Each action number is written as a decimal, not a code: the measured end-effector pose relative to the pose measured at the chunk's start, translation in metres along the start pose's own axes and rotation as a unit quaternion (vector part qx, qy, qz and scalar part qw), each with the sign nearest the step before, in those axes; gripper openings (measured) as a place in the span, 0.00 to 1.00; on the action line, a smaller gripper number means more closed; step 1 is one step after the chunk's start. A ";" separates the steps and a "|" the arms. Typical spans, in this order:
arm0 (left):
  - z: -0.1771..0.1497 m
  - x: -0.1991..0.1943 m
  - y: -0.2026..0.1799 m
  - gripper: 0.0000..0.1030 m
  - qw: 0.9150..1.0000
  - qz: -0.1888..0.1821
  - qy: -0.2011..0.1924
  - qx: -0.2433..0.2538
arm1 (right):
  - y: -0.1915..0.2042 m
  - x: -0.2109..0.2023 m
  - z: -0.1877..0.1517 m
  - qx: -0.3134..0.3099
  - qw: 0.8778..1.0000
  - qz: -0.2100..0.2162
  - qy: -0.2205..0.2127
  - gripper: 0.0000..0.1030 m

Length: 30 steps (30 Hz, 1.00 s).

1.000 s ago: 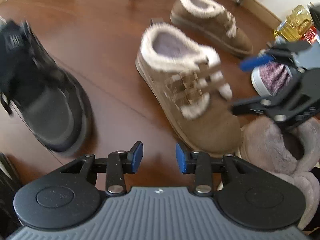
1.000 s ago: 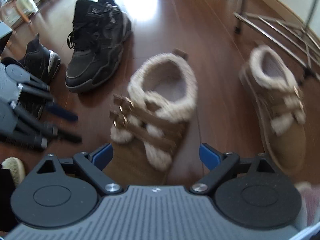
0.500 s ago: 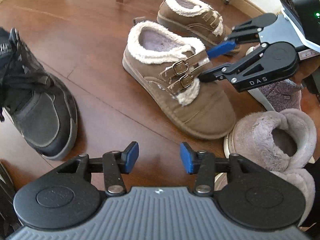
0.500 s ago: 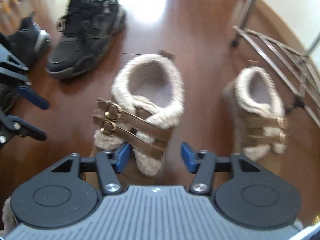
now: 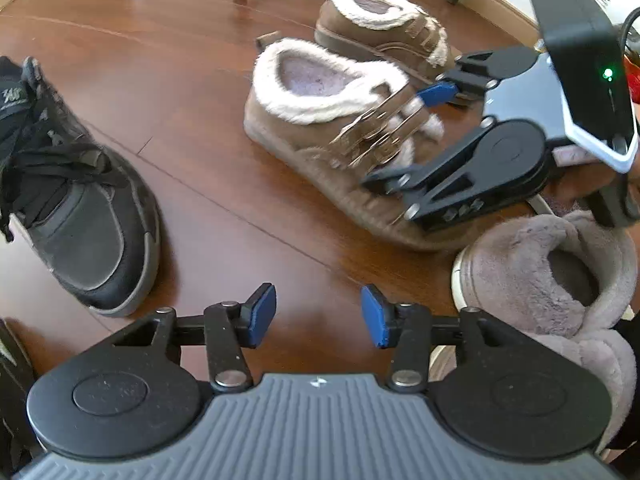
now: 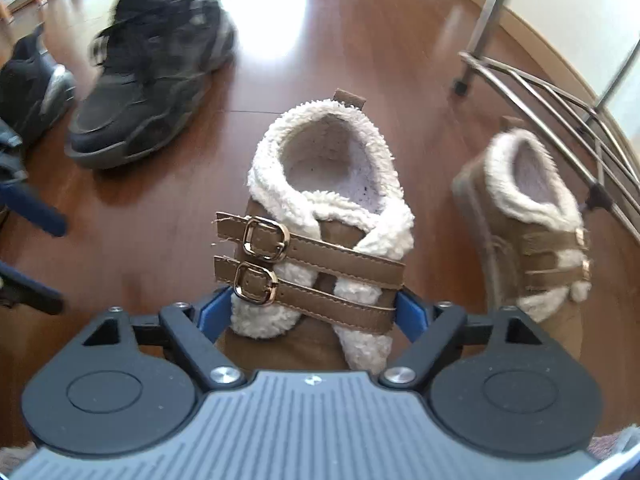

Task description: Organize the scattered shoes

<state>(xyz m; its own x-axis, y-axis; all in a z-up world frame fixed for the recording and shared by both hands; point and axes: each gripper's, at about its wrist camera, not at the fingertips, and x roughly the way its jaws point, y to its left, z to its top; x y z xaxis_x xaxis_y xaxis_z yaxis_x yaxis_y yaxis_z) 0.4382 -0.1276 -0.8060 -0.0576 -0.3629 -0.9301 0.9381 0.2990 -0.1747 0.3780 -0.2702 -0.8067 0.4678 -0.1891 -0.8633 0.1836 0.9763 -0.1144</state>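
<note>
1. Two blue pads of the right gripper (image 6: 314, 310) straddled the brown fleece-lined buckle shoe (image 6: 320, 248) on the wooden floor (image 5: 168, 60), jaws just closing, probably for lifting.
2. Left gripper (image 5: 318, 314) hung half-open, empty.

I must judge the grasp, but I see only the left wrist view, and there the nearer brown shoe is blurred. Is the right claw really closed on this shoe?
Observer: Yes. In the right wrist view the right claw has just been closing, and its blue pads press on both sides of the nearer brown shoe.
Operator: At which part of the shoe do they press?
Observer: Level with the lower strap, in front of the fleece-lined opening.
Operator: Are the straps fastened? In my view they are smeared.
Observer: Both straps pass through their gold buckles and lie flat across the shoe.
</note>
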 end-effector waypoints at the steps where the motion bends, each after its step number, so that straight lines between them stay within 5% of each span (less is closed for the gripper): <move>1: 0.001 0.001 0.001 0.52 1.000 0.000 0.000 -0.005 | -0.012 0.002 0.000 0.005 1.000 -0.007 0.000 0.78; 10: 0.001 0.004 -0.002 0.52 1.000 -0.001 0.004 0.003 | -0.060 0.007 0.001 -0.045 0.999 0.008 0.005 0.78; 22: -0.004 -0.002 0.005 0.53 1.000 0.004 0.001 -0.002 | -0.032 -0.035 0.005 -0.077 0.993 -0.085 -0.024 0.89; 27: -0.011 -0.037 0.037 0.53 0.998 0.013 -0.017 -0.064 | -0.024 -0.059 0.050 -0.002 0.999 -0.002 -0.041 0.89; 30: -0.008 -0.075 0.068 0.54 0.992 0.055 -0.045 -0.108 | -0.012 -0.054 0.100 0.048 0.997 0.057 -0.036 0.89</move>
<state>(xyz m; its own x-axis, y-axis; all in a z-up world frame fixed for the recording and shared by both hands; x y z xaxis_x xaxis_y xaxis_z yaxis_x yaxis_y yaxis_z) 0.5034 -0.0727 -0.7503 0.0814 -0.3925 -0.9162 0.8412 0.5201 -0.1480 0.4374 -0.2821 -0.7095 0.5499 -0.0884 -0.8305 0.2058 0.9781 0.0322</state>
